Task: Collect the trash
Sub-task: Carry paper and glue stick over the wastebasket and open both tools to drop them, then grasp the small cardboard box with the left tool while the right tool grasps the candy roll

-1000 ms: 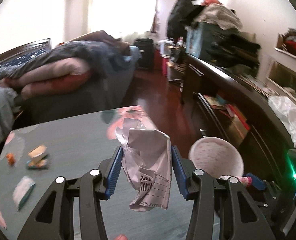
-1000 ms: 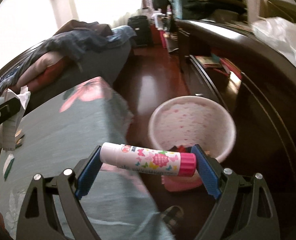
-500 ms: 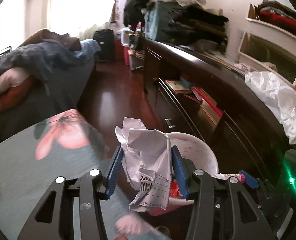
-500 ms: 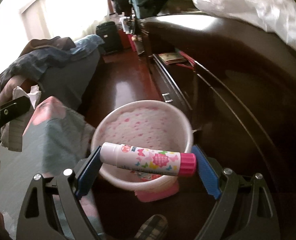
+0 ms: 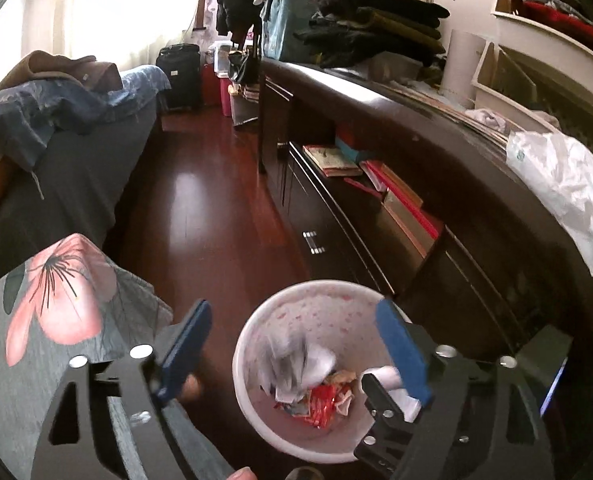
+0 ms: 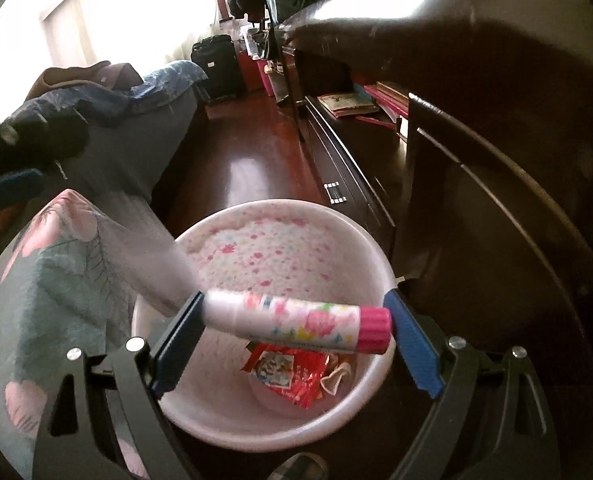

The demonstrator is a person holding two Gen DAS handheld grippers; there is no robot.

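The left tongs [image 5: 296, 344] are opening, empty, with the crumpled paper [image 5: 296, 364] inside the bin [image 5: 256, 320]. The right tongs [image 6: 292, 320] grip the glue stick [image 6: 296, 320] above it; releasing off-centre may miss

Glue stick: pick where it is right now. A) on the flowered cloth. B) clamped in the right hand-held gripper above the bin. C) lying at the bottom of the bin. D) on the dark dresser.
B: the glue stick spans the right hand-held gripper, end to end between its blue pads, over the bin.
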